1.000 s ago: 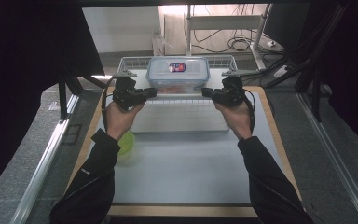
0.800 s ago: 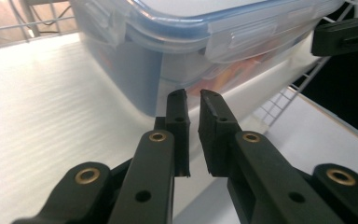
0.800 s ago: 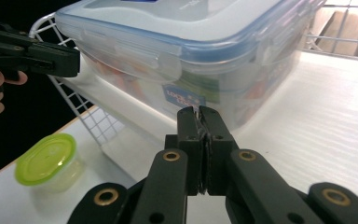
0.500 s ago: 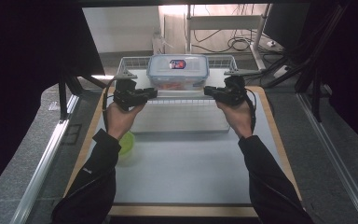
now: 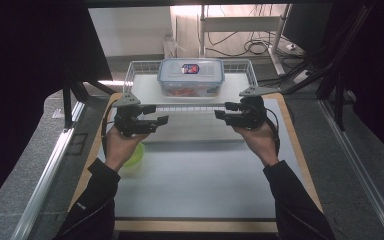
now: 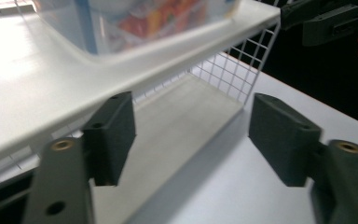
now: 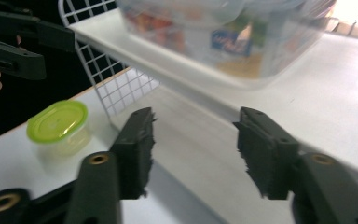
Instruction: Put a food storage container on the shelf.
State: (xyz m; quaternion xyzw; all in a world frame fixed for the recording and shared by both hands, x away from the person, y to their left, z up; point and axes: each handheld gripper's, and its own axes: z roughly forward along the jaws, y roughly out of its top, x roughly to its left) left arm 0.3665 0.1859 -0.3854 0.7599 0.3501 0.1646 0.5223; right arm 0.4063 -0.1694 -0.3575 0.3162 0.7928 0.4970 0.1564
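Container: clear lidded box (image 5: 191, 76) with colourful contents sits on the top shelf of the white wire rack (image 5: 139, 90), at the table's far edge.
Left gripper (image 5: 161, 120): jaws have just been opening, nothing between them, held just off the rack's left front corner.
Right gripper (image 5: 221, 115): jaws likewise just been opening and bare, off the right front corner.
Small tub (image 7: 58, 128): green lid, on the table by the left hand.
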